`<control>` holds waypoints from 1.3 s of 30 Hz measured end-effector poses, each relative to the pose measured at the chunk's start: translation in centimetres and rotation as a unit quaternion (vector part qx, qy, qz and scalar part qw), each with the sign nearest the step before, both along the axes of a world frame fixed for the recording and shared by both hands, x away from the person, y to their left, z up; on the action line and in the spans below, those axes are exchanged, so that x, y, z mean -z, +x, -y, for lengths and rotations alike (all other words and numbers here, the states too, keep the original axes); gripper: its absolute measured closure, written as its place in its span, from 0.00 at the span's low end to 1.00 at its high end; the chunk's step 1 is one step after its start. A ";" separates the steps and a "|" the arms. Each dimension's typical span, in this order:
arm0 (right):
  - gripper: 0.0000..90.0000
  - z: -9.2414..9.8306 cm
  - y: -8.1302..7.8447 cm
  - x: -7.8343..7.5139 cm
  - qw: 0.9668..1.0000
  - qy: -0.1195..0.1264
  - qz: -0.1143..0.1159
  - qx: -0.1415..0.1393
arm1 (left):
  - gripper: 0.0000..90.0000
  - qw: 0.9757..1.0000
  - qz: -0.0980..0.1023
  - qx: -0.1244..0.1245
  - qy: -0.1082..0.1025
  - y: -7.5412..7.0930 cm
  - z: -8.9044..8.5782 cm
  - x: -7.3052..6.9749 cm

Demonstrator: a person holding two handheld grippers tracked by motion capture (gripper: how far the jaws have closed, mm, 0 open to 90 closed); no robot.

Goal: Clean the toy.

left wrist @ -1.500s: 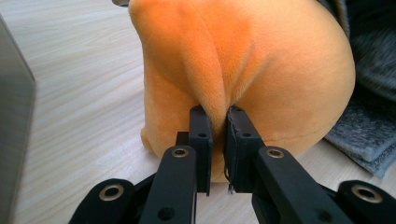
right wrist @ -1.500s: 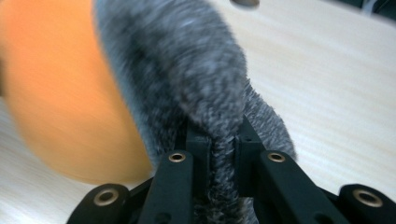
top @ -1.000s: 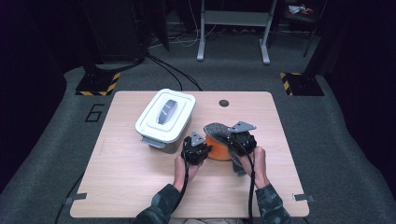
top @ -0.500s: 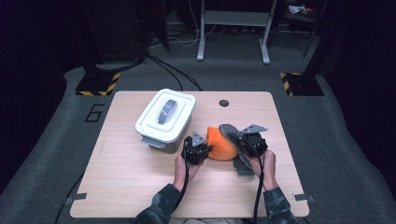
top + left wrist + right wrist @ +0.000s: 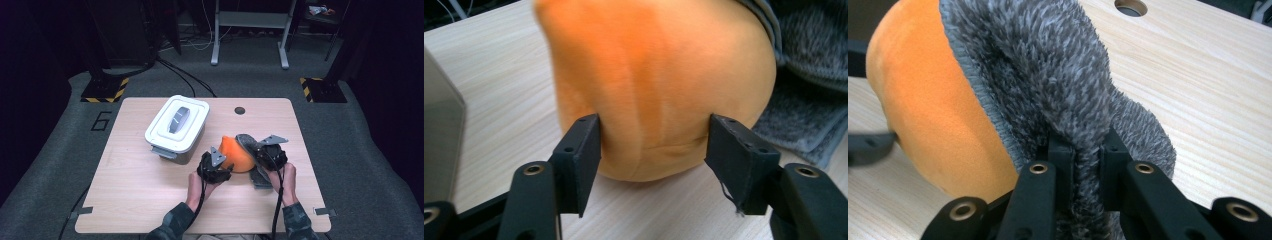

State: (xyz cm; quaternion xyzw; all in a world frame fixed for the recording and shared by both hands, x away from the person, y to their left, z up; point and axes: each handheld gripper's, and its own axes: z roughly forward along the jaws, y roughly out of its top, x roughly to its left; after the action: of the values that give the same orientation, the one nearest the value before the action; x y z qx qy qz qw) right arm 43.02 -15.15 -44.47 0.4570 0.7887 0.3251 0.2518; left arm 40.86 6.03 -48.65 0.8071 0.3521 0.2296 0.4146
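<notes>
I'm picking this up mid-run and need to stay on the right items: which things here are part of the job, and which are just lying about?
In the job:
- orange cloth, between the left gripper's open jaws, which have just been opening
- grey fuzzy cloth, pinched by the right gripper

Lying about:
- white lidded box, closed, left of the cloths
- table, with round hole near far edge

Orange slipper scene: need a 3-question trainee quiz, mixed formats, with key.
1. True or false: the right gripper is shut on the grey fuzzy lining.
2. The left gripper jaws stand: A) open beside the orange slipper B) clamped on the white container C) shut on nothing
3. What lies on the container's top?

Key: 1 true; 2 A, just opened; 3 its lid, with a grey handle.
</notes>
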 end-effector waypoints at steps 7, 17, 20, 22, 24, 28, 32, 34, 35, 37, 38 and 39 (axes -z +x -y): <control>0.90 0.1 0.0 -0.1 1.000 0.002 0.003 0.003 | 0.74 1.000 -0.002 -0.006 -0.013 1.0 0.0 0.1; 0.90 -0.1 -1.2 -2.4 0.999 0.006 0.038 -0.015 | 0.90 0.997 -0.028 0.016 -0.075 1.2 -0.9 -0.8; 0.90 -0.6 -1.6 -3.4 0.998 0.008 0.048 -0.027 | 0.91 0.994 -0.043 0.022 -0.095 1.2 -1.1 -1.0; 0.90 -1.1 -1.7 -3.8 0.998 0.006 0.054 -0.040 | 0.91 0.993 -0.052 0.027 -0.102 1.2 -1.2 -1.1; 0.90 -1.8 -1.7 -4.0 0.997 0.004 0.055 -0.053 | 0.91 0.991 -0.062 0.030 -0.110 1.1 -1.2 -1.2; 0.90 -3.5 -1.2 -3.4 0.997 -0.002 0.042 -0.071 | 0.90 0.993 -0.061 0.029 -0.098 1.3 -1.1 -1.0; 0.90 -4.3 -0.4 -2.5 0.997 -0.013 0.037 -0.066 | 0.88 0.994 -0.061 0.023 -0.088 1.5 -1.1 -0.8; 0.90 -4.3 -0.1 -2.3 0.997 -0.021 0.034 -0.069 | 0.87 0.995 -0.057 0.023 -0.079 1.5 -1.1 -0.8; 0.90 -4.4 -0.1 -2.2 0.997 -0.018 0.036 -0.062 | 0.87 0.994 -0.060 0.022 -0.083 1.5 -1.1 -0.7; 0.90 -4.4 0.0 -2.1 0.998 -0.019 0.032 -0.059 | 0.86 0.995 -0.059 0.022 -0.082 1.6 -1.1 -0.7; 0.90 -4.2 0.1 -2.1 0.997 -0.023 0.032 -0.064 | 0.86 0.995 -0.059 0.022 -0.082 1.6 -1.0 -0.7; 0.90 -4.2 0.1 -2.0 0.998 -0.018 0.033 -0.057 | 0.86 0.995 -0.058 0.022 -0.081 1.6 -1.0 -0.7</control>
State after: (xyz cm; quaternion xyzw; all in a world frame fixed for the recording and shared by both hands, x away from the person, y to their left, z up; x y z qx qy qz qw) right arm 43.12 -10.92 -42.48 0.3955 0.8108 0.3391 0.2667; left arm 42.46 7.08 -47.96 0.7905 0.3752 0.1437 0.4623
